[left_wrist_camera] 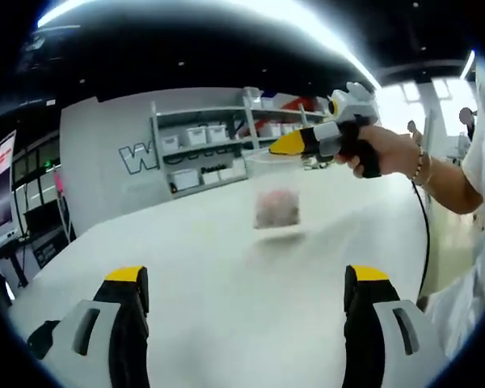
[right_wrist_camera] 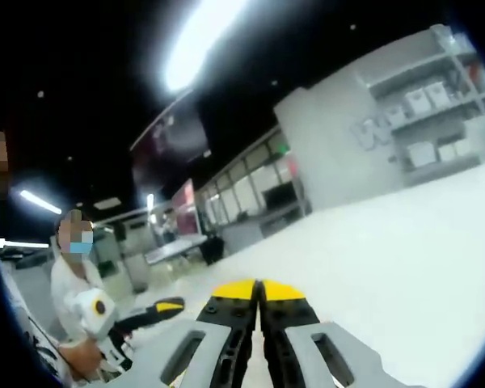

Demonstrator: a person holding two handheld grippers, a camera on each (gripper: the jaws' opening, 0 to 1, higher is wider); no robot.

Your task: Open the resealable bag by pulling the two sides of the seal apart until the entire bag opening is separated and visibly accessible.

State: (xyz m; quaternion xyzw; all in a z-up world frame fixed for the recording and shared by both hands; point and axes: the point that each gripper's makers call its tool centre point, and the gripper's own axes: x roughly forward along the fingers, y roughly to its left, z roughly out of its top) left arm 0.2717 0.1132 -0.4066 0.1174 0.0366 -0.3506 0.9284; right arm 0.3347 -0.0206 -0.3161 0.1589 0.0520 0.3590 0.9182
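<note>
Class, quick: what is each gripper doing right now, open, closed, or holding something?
Left gripper: open, holding nothing.
Right gripper: closed on the top edge of the clear bag, which hangs above the white table.

bag point(left_wrist_camera: 276, 206) hanging midair, white table point(left_wrist_camera: 226, 283) open

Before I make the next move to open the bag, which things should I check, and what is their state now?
1. Right hand-held gripper shut: ok.
2. Resealable bag hangs from it above the table: ok, though blurred.
3. Left hand-held gripper open, ready to grasp: ok.
4. Left hand-held gripper at the seal: not ok, it is apart from the bag.
5. Seal separated: cannot tell, too blurred.
</note>
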